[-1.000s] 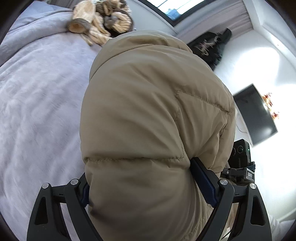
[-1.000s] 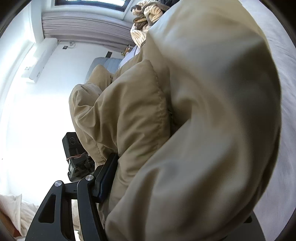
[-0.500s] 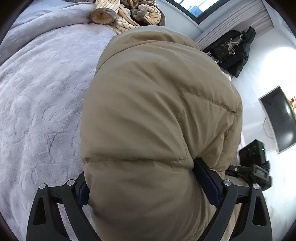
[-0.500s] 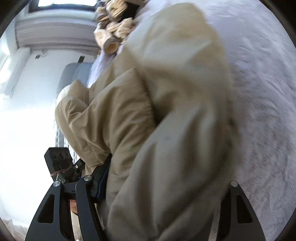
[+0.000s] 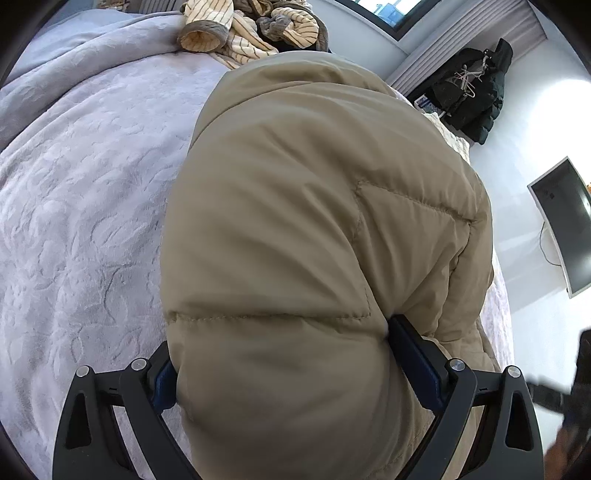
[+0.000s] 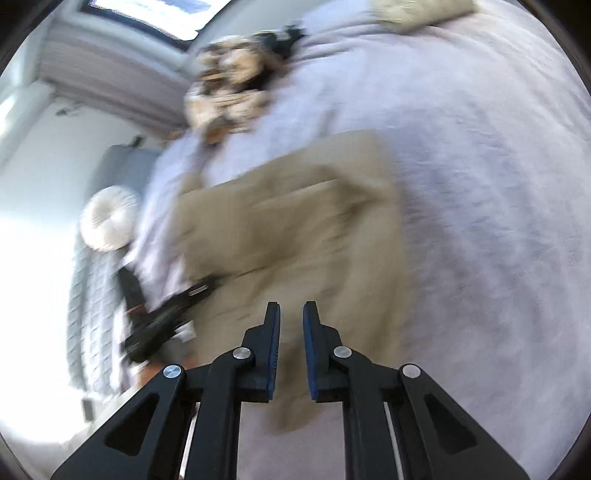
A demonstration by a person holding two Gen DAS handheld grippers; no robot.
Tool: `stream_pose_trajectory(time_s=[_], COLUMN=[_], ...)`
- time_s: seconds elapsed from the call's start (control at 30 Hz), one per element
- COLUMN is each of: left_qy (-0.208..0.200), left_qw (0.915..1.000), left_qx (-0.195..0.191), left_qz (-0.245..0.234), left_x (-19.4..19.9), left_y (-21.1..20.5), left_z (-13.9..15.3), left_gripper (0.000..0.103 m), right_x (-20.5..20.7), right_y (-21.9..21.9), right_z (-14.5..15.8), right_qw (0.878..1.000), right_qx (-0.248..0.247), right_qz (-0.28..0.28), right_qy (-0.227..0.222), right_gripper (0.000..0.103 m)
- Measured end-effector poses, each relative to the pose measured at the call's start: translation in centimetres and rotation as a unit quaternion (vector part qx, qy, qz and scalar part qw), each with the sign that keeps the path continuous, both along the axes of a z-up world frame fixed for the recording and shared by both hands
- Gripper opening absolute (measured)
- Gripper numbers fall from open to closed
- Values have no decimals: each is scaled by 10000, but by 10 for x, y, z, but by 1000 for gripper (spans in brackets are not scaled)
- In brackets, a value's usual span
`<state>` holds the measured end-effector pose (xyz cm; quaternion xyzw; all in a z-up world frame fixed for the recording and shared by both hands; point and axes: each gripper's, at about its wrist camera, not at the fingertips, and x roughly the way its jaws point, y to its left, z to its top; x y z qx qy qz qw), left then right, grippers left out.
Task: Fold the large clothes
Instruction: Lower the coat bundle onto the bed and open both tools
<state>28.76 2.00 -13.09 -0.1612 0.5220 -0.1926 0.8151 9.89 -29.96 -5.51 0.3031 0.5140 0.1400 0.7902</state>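
Observation:
A puffy tan jacket (image 5: 314,184) fills the left wrist view, lying bunched on the lilac bedspread (image 5: 74,221). My left gripper (image 5: 280,339) stands wide, its blue pads (image 5: 413,362) pressed into both sides of a thick fold of the jacket. In the blurred right wrist view the jacket (image 6: 295,229) lies as a folded block on the bedspread (image 6: 480,184). Above its near edge my right gripper (image 6: 291,308) is closing. Only a narrow gap is left between its fingers, and nothing is in it.
A heap of striped cream and brown clothes (image 5: 251,33) lies at the far end of the bed. A black coat (image 5: 469,88) hangs by the wall, with a dark screen (image 5: 565,225) beside it. A round white cushion (image 6: 110,218) sits off the bed's left side.
My right gripper has let go of the jacket, pulled up and back, and drawn its fingers nearly together. The left gripper has sunk toward the bed with the jacket in it.

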Motion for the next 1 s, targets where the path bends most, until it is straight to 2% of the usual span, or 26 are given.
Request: stream_pose_trajectory(time_s=[0.07, 0.13, 0.2, 0.27, 0.37, 0.47, 0.57, 0.67, 0.73, 0.9, 1.0], left_qy=[12, -13, -334, -691, -1095, -1314, -1274, -1006, -847, -830, -817], left_qw=[9999, 9994, 9983, 9965, 9922, 9858, 9849, 9893, 9912, 9878, 9872], left_qx=[98, 337, 474, 452, -3, -245, -313, -105, 60, 577, 648], left_qz=[30, 85, 49, -102, -602, -1014, -1132, -1048, -1017, -1181, -1205], left_x=[-1, -4, -18, -29, -35, -25, 3, 36, 52, 63, 67], left_y=[-3, -4, 1, 5, -4, -32, -64, -89, -101, -126, -133], left_z=[5, 19, 44, 69, 104, 117, 109, 85, 66, 32, 21], left_gripper=[98, 98, 95, 84, 84, 84, 84, 84, 84, 84, 86], right_x=[2, 0, -3, -9, -13, -18, -9, -7, 11, 20, 25], right_y=[27, 35, 29, 21, 14, 8, 10, 5, 12, -2, -5], right_z=[-5, -18, -38, -46, -52, -62, -74, -87, -99, -128, -138], right_qw=[9986, 9956, 9928, 9934, 9950, 9951, 9943, 9936, 9940, 9950, 9950], right_qx=[-454, -845, -1087, -1038, -870, -830, -884, -887, -766, -256, -178], right_qz=[246, 282, 206, 76, -72, -115, -156, -241, -352, -574, -591], right_qy=[151, 308, 459, 477, 488, 521, 568, 654, 695, 775, 787], right_gripper=[14, 12, 6, 6, 6, 6, 5, 5, 3, 0, 0])
